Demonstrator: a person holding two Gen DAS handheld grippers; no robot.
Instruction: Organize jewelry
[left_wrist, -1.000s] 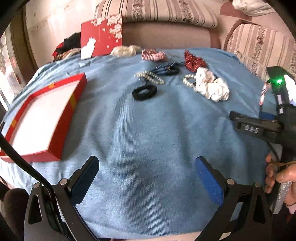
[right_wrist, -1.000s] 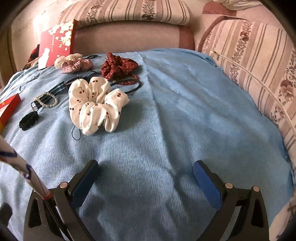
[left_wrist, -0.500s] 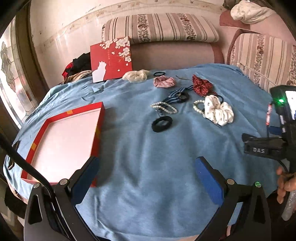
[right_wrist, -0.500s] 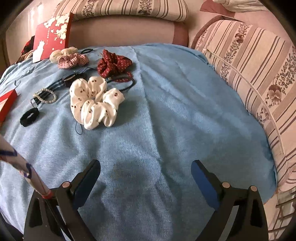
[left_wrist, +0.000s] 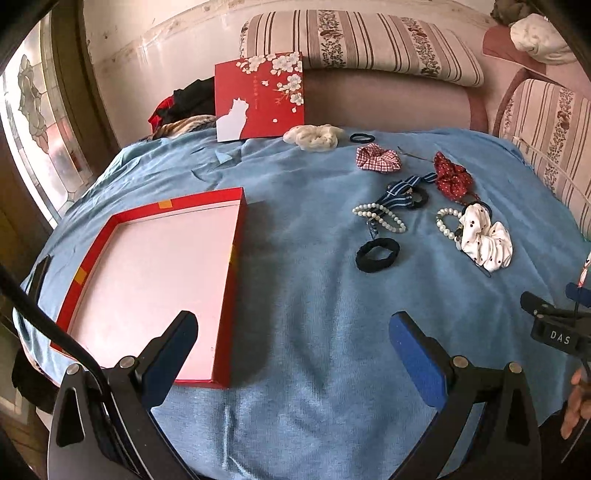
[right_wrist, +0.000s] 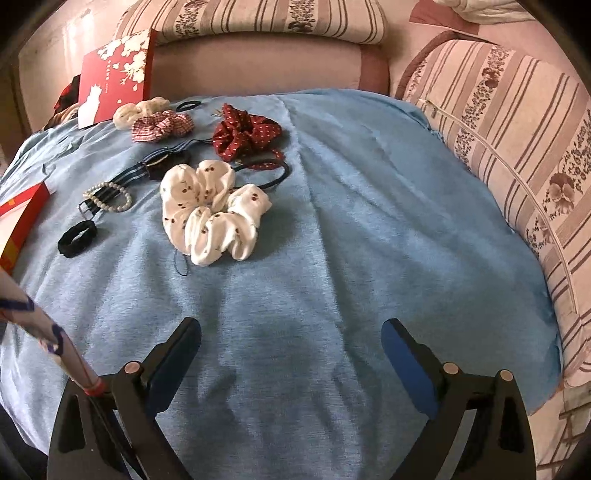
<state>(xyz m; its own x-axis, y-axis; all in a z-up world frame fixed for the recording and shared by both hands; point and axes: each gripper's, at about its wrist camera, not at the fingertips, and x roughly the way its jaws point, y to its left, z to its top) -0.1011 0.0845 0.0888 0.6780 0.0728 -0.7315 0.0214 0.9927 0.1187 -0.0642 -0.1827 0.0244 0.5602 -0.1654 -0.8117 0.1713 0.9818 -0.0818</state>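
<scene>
Nothing boxed yet: both grippers wide and empty over the blue cloth (left_wrist: 314, 295).

Biggest first: the red tray (left_wrist: 236, 258) lies at nine o'clock in the left view, its pale floor bare, so by my read the sorting hasn't started. At two o'clock, well apart from it, sits the whole scatter: the cherry-print scrunchie (right_wrist: 210, 214), red dotted scrunchie (right_wrist: 243, 133), checked scrunchie (right_wrist: 162, 125), cream scrunchie (left_wrist: 314, 136), striped ribbon tie (left_wrist: 400, 194), two pearl bracelets (left_wrist: 380, 218), black hair band (left_wrist: 377, 254). All still to move. Left gripper (left_wrist: 293, 350) hangs spread, holding nothing; right gripper (right_wrist: 291, 354) likewise. Only the left view shows the full tray and the second pearl bracelet; the right view catches just a tray corner at nine o'clock, plus a thin headband behind the cherry-print one.
</scene>
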